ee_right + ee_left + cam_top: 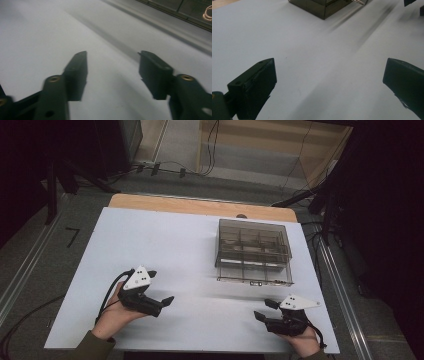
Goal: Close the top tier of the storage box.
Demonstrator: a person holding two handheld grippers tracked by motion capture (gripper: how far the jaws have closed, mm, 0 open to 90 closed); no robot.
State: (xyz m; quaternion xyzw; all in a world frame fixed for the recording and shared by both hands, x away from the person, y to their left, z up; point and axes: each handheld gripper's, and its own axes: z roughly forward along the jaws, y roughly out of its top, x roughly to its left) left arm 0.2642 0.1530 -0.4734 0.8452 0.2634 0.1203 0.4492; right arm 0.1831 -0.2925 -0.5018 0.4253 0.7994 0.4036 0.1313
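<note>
The box (pixel 254 251) is seen far right on the counter (pixel 165 245); its contents cannot be made out through the smoky walls, and it is cut off in both gripper views. Its long axis runs left to right. The left tool (pixel 161 288) is spread wide over bare counter; the right tool (pixel 266 310) is half spread, nothing pinched.

Smoky clear plastic compartment box (pixel 253 251), lid closed, flat on the white table's far-right part.
</note>
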